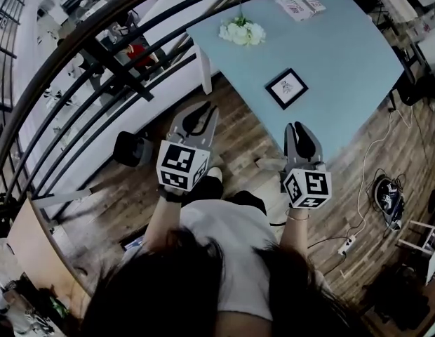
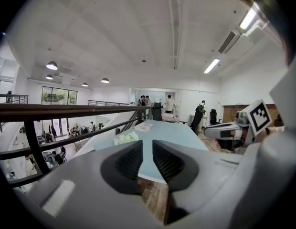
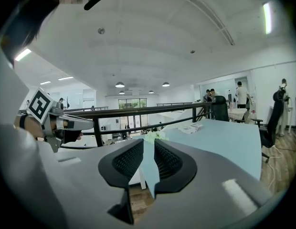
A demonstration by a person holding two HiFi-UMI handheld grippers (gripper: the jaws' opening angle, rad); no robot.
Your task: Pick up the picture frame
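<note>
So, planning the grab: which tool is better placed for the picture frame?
Right, probably. The right tool is at the table edge nearest the picture frame; the left tool hangs over floor, farther off.

Both tongs held out in front, nothing in either. Left tongs over the wood floor, short of the desk. Right tongs at the desk's near edge. Picture frame lies flat on the desk ahead of the right tongs, not touching. White flowers farther ahead, papers beyond. Railing left of the left tongs.
</note>
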